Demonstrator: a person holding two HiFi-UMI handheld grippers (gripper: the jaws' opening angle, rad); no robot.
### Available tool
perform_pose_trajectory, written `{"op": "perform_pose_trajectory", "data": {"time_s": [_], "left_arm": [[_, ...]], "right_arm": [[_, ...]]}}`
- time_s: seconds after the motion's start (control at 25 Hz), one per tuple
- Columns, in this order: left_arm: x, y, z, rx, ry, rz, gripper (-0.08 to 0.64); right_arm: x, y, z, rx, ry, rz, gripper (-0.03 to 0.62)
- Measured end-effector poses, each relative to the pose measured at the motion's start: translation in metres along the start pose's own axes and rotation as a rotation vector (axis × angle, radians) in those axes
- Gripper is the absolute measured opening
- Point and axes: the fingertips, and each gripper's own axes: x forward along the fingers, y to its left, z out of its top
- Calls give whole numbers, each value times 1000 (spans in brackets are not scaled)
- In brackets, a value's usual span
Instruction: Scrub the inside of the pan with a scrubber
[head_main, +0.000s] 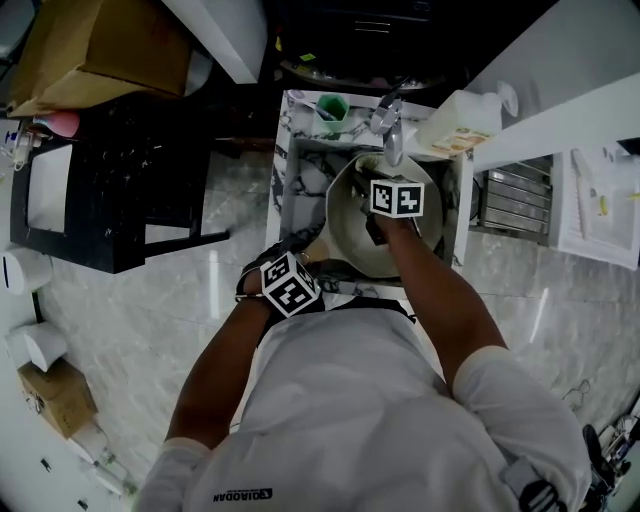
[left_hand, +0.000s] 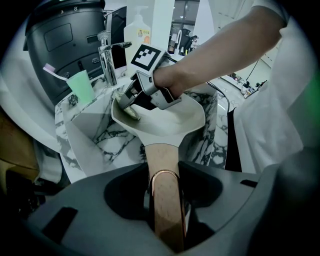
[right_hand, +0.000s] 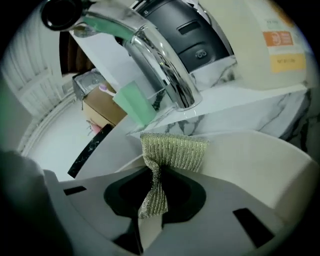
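One pan (left_hand: 167, 122) is tilted over the marble sink (left_hand: 95, 137), taking up most of the basin. A narrow strip of sink wall is bare on its left, and the pan's right edge lies near the sink's right wall. The left gripper (left_hand: 167, 210) is clenched on the pan's wooden handle (left_hand: 162, 162), just behind the copper ring, at the near edge of the sink. The right gripper (right_hand: 152, 200) grasps the one scrubber (right_hand: 172, 150) by a pinched fold, and the rest fans out past the jaws. In the left gripper view the scrubber lies against the pan's inside wall at the far rim. The single faucet (right_hand: 160, 65) arches over that rim, its spout close above the scrubber, so headroom there is slight. The middle and right of the pan's inside are bare. On the ledge behind stand one green cup (left_hand: 82, 86) holding a toothbrush (left_hand: 52, 69), left of the faucet, and one soap bottle (head_main: 455, 125) to its right, both apart from the pan.
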Motion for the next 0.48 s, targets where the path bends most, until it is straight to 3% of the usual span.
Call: {"op": "perform_pose_trajectory", "data": {"time_s": [0.32,0.48], "left_arm": [[0,0,0,5,-2,2,192],[0,0,0,5,-3,1,192]], "right_arm": [[3,18,-4,296,-13,158,87],[1,25,-6,378,-15,193,87]]}}
